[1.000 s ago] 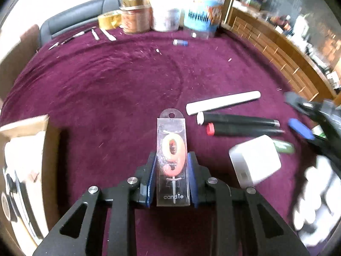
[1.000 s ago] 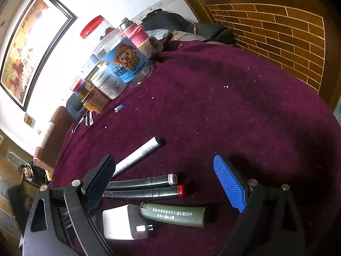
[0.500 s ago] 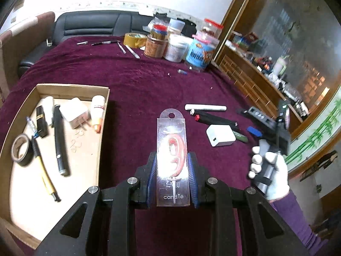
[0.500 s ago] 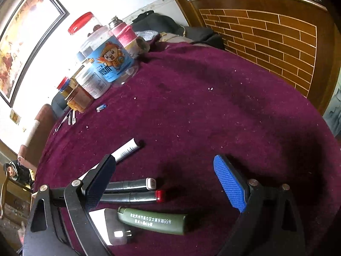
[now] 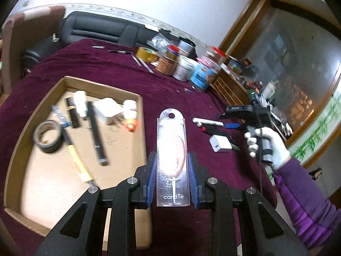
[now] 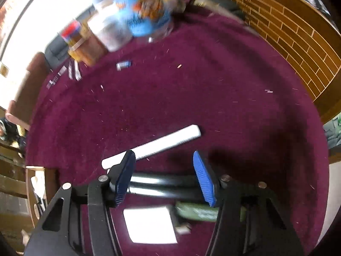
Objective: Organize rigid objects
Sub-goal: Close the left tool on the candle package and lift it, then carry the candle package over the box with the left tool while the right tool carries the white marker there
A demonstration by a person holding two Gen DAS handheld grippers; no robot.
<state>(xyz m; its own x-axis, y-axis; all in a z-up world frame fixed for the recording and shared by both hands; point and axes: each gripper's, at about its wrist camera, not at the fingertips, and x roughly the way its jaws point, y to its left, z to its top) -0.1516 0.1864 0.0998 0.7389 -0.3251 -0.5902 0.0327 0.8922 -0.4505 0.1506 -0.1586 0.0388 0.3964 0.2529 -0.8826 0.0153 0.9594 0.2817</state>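
Observation:
My left gripper (image 5: pixel 171 178) is shut on a clear candle pack (image 5: pixel 172 155) with a red number candle, held above the maroon tablecloth beside the cardboard tray (image 5: pixel 19 125). My right gripper (image 6: pixel 164 177) is open, low over two dark markers (image 6: pixel 162 184); it also shows in the left wrist view (image 5: pixel 232 125). A white marker (image 6: pixel 153 146), a white charger (image 6: pixel 149 224) and a green tube (image 6: pixel 196 212) lie around it.
The tray holds a tape roll (image 5: pixel 48 136), a black pen (image 5: pixel 96 134), a yellow pen (image 5: pixel 77 162), a white charger (image 5: pixel 108 111) and small bottles. Jars (image 5: pixel 183 69) stand at the table's far edge. A brick-pattern wooden wall (image 6: pixel 287 32) lies right.
My left gripper has risen and pulled back with the candle pack, bringing the tray into view. My right gripper has moved forward and down over the markers, its jaws narrower.

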